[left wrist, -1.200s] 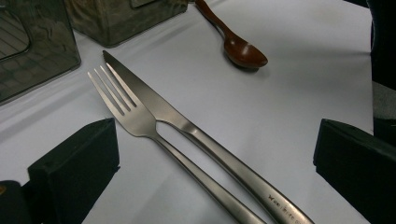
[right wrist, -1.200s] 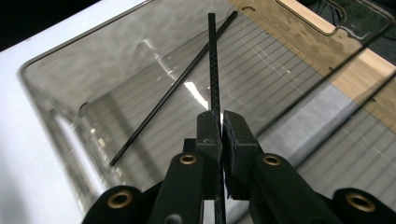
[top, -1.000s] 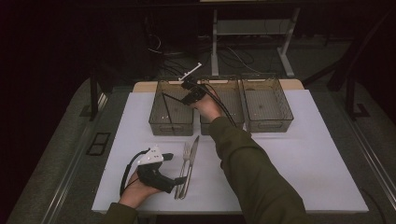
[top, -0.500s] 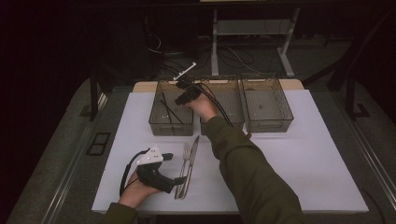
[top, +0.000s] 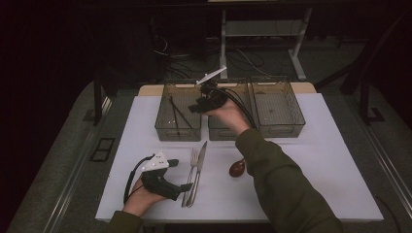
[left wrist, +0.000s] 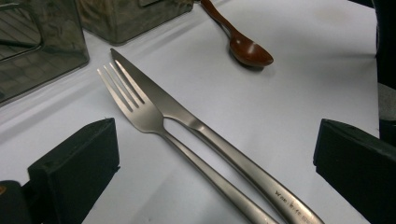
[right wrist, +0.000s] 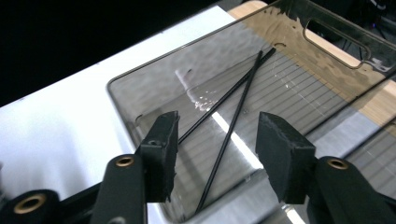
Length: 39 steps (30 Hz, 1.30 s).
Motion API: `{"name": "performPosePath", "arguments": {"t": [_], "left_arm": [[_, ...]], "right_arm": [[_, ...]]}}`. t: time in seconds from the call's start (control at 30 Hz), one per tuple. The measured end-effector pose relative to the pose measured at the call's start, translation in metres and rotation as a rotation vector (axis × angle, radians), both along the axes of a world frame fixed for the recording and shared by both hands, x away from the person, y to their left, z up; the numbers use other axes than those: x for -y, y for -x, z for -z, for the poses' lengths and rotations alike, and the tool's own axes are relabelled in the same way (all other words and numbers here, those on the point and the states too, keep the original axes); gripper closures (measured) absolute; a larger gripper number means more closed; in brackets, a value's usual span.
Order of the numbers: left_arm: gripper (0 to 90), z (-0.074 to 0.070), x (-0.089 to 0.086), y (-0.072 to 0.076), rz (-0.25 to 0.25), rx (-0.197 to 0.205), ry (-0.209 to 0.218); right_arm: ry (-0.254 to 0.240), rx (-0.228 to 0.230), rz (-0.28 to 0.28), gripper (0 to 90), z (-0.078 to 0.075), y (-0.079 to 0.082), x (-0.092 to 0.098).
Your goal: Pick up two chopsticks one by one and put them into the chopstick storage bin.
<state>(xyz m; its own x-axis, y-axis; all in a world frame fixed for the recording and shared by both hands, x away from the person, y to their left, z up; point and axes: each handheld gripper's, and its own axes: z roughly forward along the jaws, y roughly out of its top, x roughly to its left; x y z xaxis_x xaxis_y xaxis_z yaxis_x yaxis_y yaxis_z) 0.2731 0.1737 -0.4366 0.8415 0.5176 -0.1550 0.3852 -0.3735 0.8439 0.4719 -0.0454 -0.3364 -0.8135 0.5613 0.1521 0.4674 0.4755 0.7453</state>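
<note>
Since the earlier frames, the right hand-held gripper [top: 195,108] has lifted a little over the left bin [top: 165,127] and its jaws have just been opening; nothing is between them now, and the two chopsticks [right wrist: 233,123] lie crossed on that bin's floor.

Near the desk's [top: 320,160] front-left corner, the left hand-held gripper [top: 187,187] rests on the white top, jaws wide, with nothing held. Just beside it lie a fork [left wrist: 140,109] and a knife [left wrist: 187,119], side by side and touching, handles toward the front edge. A brown spoon [top: 237,168] sits further right, near the front middle. Along the back edge stand three clear bins in a row; the right gripper hovers half open over the left one.
</note>
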Motion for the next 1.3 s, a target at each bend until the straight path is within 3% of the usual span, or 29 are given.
{"name": "performPosePath", "arguments": {"t": [0.3, 0.63, 0.8, 1.0, 1.13, 1.3], "left_arm": [[0.0, 0.001, -0.002, -0.001, -0.019, -0.005, 0.002], [0.0, 0.001, -0.002, 0.000, -0.027, -0.008, -0.002], [0.0, 0.001, -0.002, 0.000, -0.028, -0.008, -0.011], [0.0, 0.001, -0.002, 0.002, -0.031, -0.007, -0.020], [0.0, 0.002, -0.001, 0.003, -0.029, -0.009, -0.022], [0.0, 0.003, -0.002, 0.002, -0.030, -0.008, -0.025]], "right_arm": [[-0.055, 0.053, -0.032, 38.6, 0.000, 0.028, 0.047], [-0.085, 0.073, -0.021, 39.3, 0.015, 0.062, 0.096], [-0.086, 0.078, -0.020, 47.0, 0.023, 0.078, 0.117], [-0.084, 0.057, -0.001, 62.7, 0.040, 0.090, 0.141], [-0.068, 0.065, 0.018, 73.7, 0.052, 0.096, 0.156], [-0.031, 0.041, 0.032, 81.0, 0.070, 0.097, 0.167]]}}
